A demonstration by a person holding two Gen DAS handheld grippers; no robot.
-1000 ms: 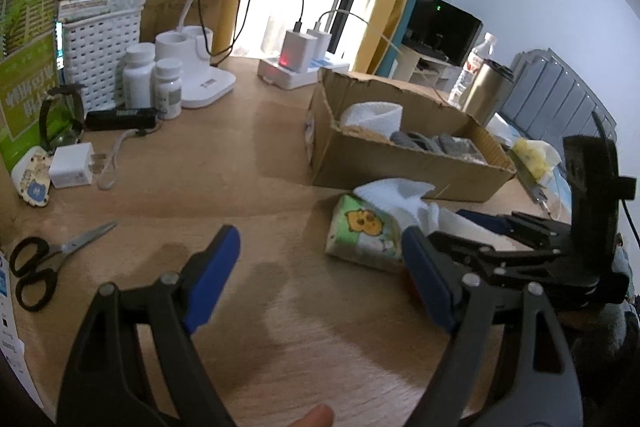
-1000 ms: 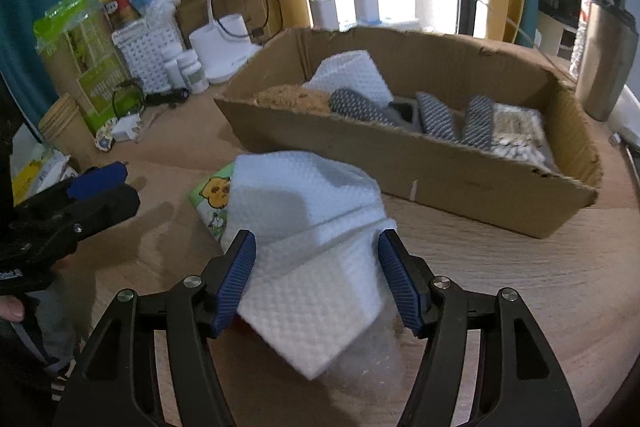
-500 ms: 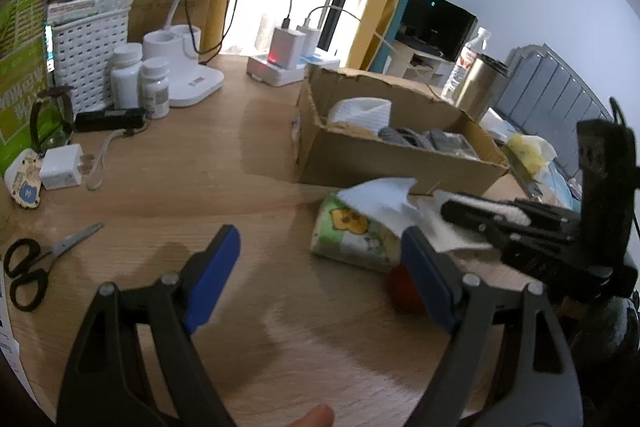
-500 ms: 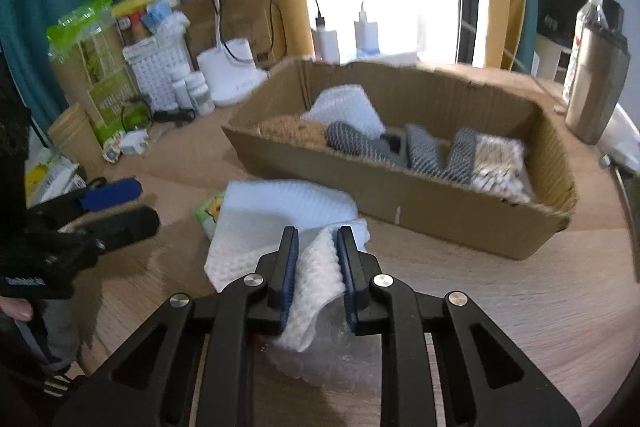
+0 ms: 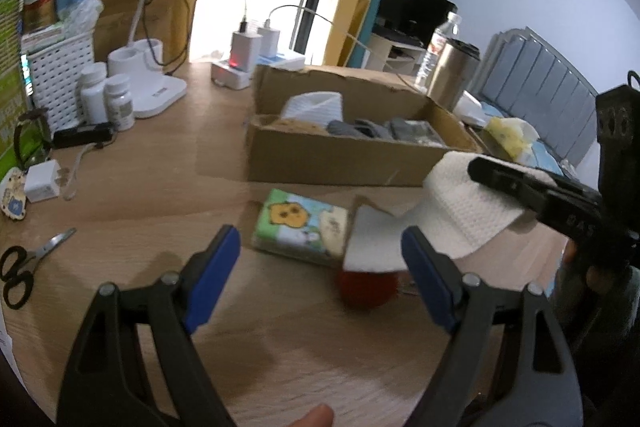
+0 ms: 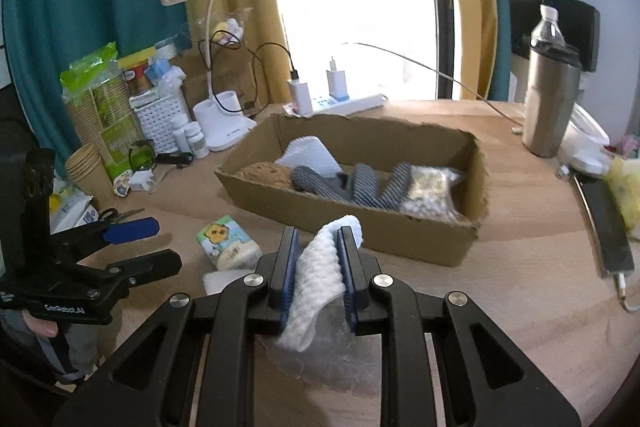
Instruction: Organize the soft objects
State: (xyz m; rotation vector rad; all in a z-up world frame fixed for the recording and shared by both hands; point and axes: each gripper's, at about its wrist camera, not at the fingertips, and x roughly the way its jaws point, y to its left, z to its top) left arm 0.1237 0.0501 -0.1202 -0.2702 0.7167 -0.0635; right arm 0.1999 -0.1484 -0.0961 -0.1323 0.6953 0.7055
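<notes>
My right gripper (image 6: 319, 267) is shut on a white textured cloth (image 6: 320, 275) and holds it lifted above the wooden table, in front of the cardboard box (image 6: 344, 223). The cloth also shows in the left wrist view (image 5: 464, 211), hanging from the right gripper. The box (image 5: 320, 159) holds a folded white cloth, grey socks and a brown item. My left gripper (image 5: 320, 271) is open and empty, low over the table. A green tissue pack (image 5: 300, 227) lies just beyond it. A red round object (image 5: 366, 287) sits under the hanging cloth.
Bubble wrap (image 6: 332, 359) lies under my right gripper. Scissors (image 5: 24, 267), pill bottles (image 5: 106, 101), a white basket (image 5: 56, 75), a lamp base (image 5: 148, 83) and a power strip (image 5: 240, 75) stand at the left and back. A steel tumbler (image 6: 550, 99) stands right of the box.
My right gripper closed on the white cloth and lifted it off the table, uncovering the tissue pack and the red object. My left gripper stayed open.
</notes>
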